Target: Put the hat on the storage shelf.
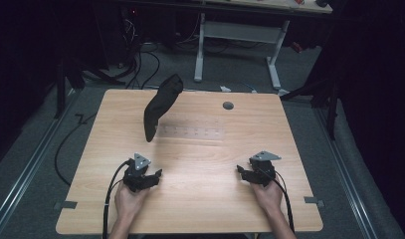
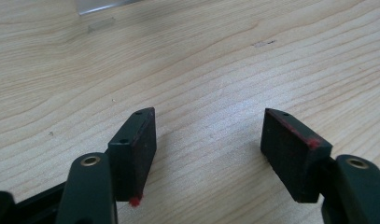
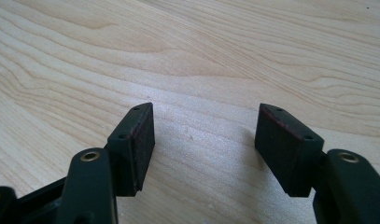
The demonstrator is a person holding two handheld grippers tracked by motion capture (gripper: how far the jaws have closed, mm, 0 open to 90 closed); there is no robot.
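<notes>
A black cloth (image 1: 159,107) lies at upper left of centre in the high view, well apart from both grippers. The left gripper (image 1: 149,178) and right gripper (image 1: 246,174) sit low in frame on the tabletop (image 1: 200,164), fingers (image 2: 134,149) spread wide and holding nothing, hands behind them with forearms entering from the bottom edge.

A dark, limp cloth (image 1: 160,105) hangs above the table's (image 1: 200,199) far left part.

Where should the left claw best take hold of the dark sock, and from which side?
Probably the sock's near, lower end, approached from the left claw's side. That narrow tip is the part closest to the claw, and the open jaws should span it.
</notes>
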